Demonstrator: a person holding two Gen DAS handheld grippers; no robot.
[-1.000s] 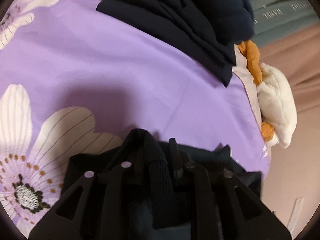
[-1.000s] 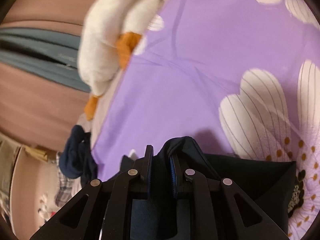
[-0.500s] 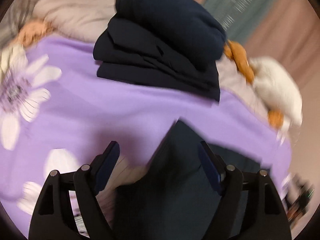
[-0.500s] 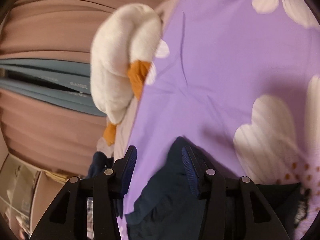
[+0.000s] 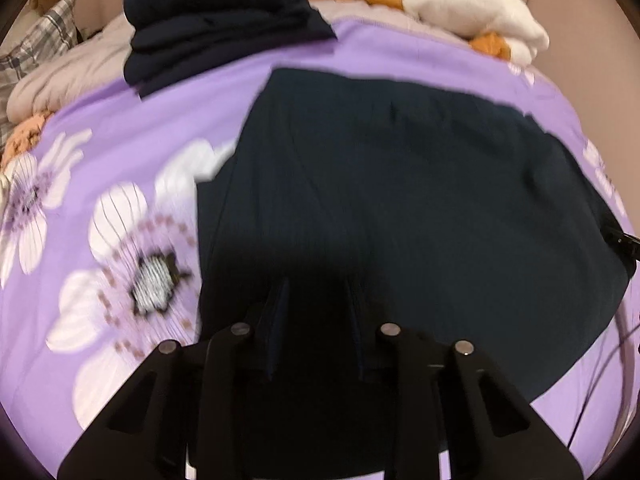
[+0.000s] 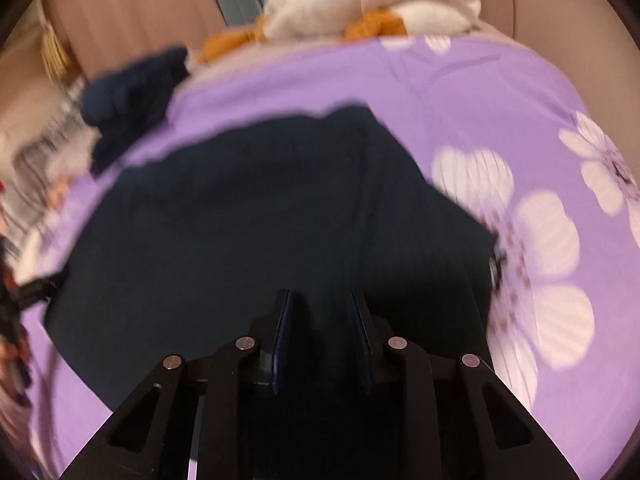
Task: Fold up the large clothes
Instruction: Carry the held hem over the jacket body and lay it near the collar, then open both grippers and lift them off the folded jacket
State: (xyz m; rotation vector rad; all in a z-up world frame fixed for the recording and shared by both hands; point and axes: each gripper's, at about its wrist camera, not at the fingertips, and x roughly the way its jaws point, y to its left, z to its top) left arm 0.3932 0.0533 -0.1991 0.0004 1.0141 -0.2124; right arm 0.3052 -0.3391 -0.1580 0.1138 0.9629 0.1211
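Observation:
A dark navy garment point(image 5: 400, 200) lies folded and flat on the purple flowered bedspread point(image 5: 120, 152); it also shows in the right wrist view point(image 6: 260, 208). My left gripper point(image 5: 316, 292) hovers above its near edge with the jaws apart and nothing between them. My right gripper point(image 6: 320, 304) hovers above the same near edge, jaws apart and empty. Both views are blurred by motion.
A stack of folded dark clothes point(image 5: 216, 20) sits at the far left of the bed, also seen in the right wrist view point(image 6: 132, 96). A white and orange plush toy point(image 5: 460, 12) lies at the far edge. A plaid pillow point(image 5: 36, 48) lies at the left.
Both grippers were shut on the garment's edge, then opened and let it go. They have since pulled back and up, so the whole folded garment now shows lying flat.

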